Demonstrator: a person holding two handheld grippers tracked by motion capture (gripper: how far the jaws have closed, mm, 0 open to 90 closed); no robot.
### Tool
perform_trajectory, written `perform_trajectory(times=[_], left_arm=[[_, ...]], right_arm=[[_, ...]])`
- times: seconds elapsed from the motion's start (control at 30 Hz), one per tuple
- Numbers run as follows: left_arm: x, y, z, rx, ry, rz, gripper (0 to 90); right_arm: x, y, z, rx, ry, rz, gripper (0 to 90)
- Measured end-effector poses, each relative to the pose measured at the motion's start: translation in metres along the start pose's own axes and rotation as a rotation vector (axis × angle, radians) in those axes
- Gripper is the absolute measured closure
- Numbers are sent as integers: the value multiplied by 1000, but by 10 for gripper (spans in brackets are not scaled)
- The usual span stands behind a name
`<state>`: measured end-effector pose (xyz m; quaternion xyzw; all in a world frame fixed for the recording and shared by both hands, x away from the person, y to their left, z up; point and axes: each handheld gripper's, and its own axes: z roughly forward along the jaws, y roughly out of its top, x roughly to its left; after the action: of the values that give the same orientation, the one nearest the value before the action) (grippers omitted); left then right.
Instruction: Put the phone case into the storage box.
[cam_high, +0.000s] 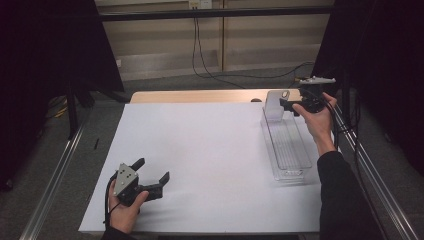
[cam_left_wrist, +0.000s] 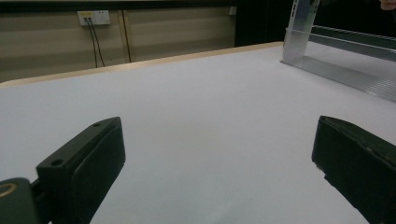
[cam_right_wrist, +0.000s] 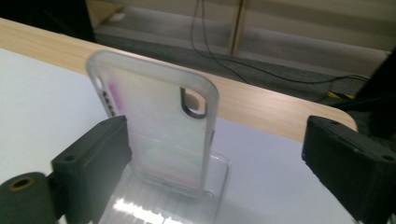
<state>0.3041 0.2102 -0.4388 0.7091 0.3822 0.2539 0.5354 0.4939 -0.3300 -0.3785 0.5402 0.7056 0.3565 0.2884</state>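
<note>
Barely begun, judging by this: right gripper (cam_right_wrist: 210, 154) spread wide around the translucent phone case (cam_right_wrist: 156, 126) propped upright in the clear tray (cam_high: 286, 150) at the desk's (cam_high: 200, 150) far right, nothing clamped; left gripper (cam_high: 151, 172) wide and idle near the front-left edge.

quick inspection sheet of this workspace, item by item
surface: white sheet over a wooden table, bare in the middle
job's things: clear phone case standing upright at the far end of a clear tray
clutter: nothing seen
grippers: left gripper open, low over the near left of the sheet; right gripper open, jaws either side of the case
cables: black cables hang from a wall socket and run along the floor
surroundings: dark curtains both sides, metal rails along the table
</note>
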Motion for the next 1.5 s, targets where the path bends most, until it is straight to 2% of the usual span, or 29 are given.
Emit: perform_trajectory(times=[0.23, 0.27, 0.33, 0.43, 0.47, 0.5, 0.57, 0.63, 0.73, 0.77, 0.9, 0.97, 1.03, 1.13, 1.3, 1.4, 1.5], left_arm=[[1, 0, -3, -2, 5, 9, 27], [0, 0, -3, -9, 7, 0, 27], [0, 0, -4, -9, 3, 9, 27], [1, 1, -7, -18, 5, 12, 27], [1, 1, -8, -26, 1, 2, 27], [2, 2, -9, -25, 2, 17, 27], [1, 2, -9, -36, 2, -6, 27], [2, 3, -9, -40, 0, 4, 27], [0, 3, -9, -39, -4, 5, 27], [0, 3, -9, -36, -3, 14, 27], [0, 3, -10, -47, 1, -4, 27], [1, 2, -10, -43, 1, -11, 27], [2, 3, -11, -43, 4, 1, 27], [3, 3, -13, -52, 12, -8, 27], [3, 3, -14, -53, 13, -8, 27], [3, 3, -13, -54, 13, -9, 27], [3, 2, -13, -52, 13, -8, 27]], right_arm=[[4, -3, -2, -6, 10, 1, 52], [4, -4, -2, -13, 16, -4, 46], [7, -5, -3, -15, -7, -18, 44], [10, -7, -5, -33, -11, -21, 34], [12, -7, -6, -37, -29, -34, 37], [14, -7, -7, -42, -45, -49, 42], [14, -7, -10, -61, -32, -40, 41], [13, -8, -11, -84, -2, -15, 39], [14, -12, -11, -123, -21, -6, 73], [13, -13, -12, -134, -10, 1, 74], [12, -18, -14, -161, -22, 2, 75], [11, -19, -16, -166, -26, 19, 74], [10, -19, -20, -176, -8, 35, 73], [9, -22, -24, -205, -6, 71, 22], [11, -31, -29, -230, -14, 67, 0], [8, -35, -32, -238, 25, 79, 3], [7, -39, -35, -248, 31, 72, 0]])
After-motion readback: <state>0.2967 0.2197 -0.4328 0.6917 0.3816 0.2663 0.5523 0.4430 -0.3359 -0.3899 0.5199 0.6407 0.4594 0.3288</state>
